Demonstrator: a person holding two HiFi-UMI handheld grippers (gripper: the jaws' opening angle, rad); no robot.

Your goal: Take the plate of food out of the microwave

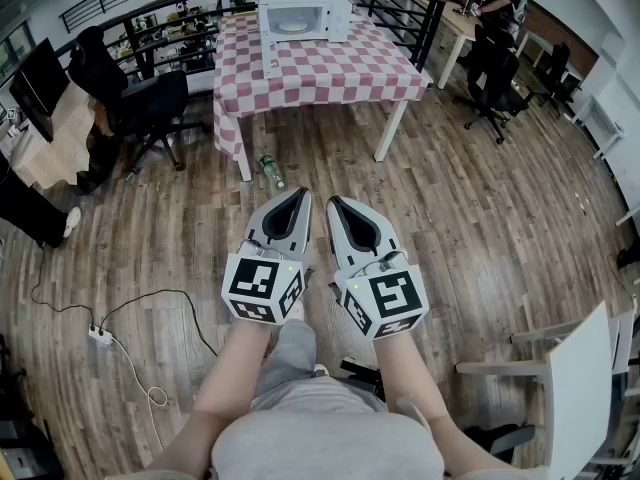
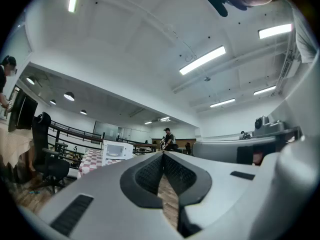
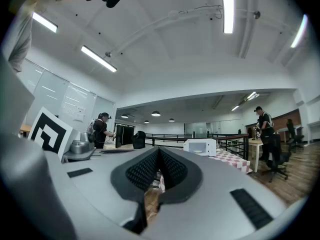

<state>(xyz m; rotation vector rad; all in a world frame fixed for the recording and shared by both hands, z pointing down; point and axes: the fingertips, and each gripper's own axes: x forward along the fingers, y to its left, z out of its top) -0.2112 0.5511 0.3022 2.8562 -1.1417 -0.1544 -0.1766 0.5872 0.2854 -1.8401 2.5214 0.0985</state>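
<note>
A white microwave (image 1: 303, 14) stands at the far end of a table with a red-and-white checked cloth (image 1: 330, 68). Its door (image 1: 268, 48) hangs open to the left, and a pale plate (image 1: 293, 26) shows inside. My left gripper (image 1: 298, 197) and right gripper (image 1: 336, 205) are held side by side over the wooden floor, well short of the table. Both are shut and hold nothing. In the left gripper view the microwave (image 2: 117, 150) is small and far beyond the closed jaws (image 2: 163, 154). The right gripper view shows the microwave (image 3: 200, 147) right of the jaws (image 3: 159, 150).
A bottle (image 1: 270, 170) lies on the floor by the table's near left leg. A black office chair (image 1: 150, 108) and a seated person (image 1: 95, 68) are at the left. A power strip (image 1: 100, 335) with cables lies near left. A white chair (image 1: 580, 378) stands near right. A railing runs behind the table.
</note>
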